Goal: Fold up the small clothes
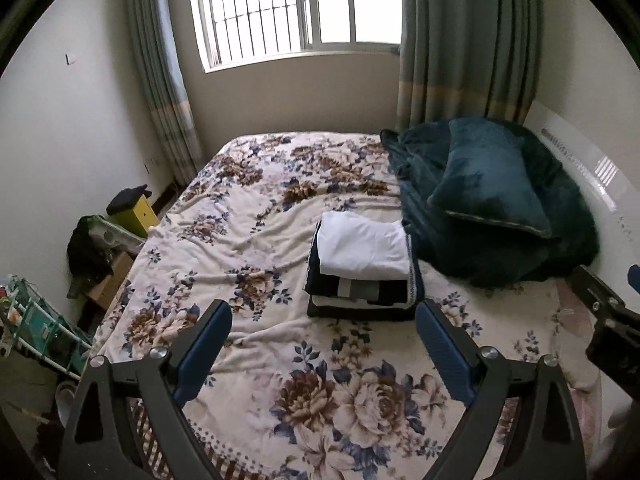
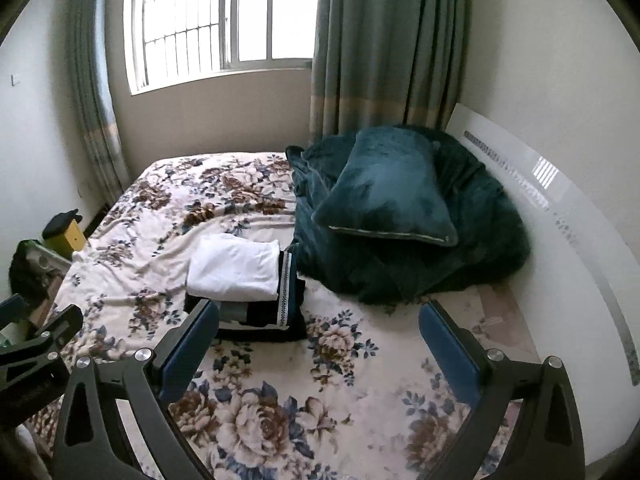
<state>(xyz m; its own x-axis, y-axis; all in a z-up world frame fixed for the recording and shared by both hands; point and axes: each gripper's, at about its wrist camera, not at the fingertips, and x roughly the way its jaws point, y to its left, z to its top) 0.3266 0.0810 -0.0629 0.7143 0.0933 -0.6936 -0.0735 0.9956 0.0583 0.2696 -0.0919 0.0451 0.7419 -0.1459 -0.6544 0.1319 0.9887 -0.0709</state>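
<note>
A stack of folded clothes lies on the floral bedspread, with a folded white garment on top of dark and striped pieces. It also shows in the right wrist view, white garment on top. My left gripper is open and empty, held above the bed just in front of the stack. My right gripper is open and empty, to the right of the stack; its left finger overlaps the stack's near corner in view.
A dark teal blanket with a pillow is heaped at the bed's right, against a white headboard. Window and curtains stand behind. Floor clutter, a yellow box and a rack sit left of the bed.
</note>
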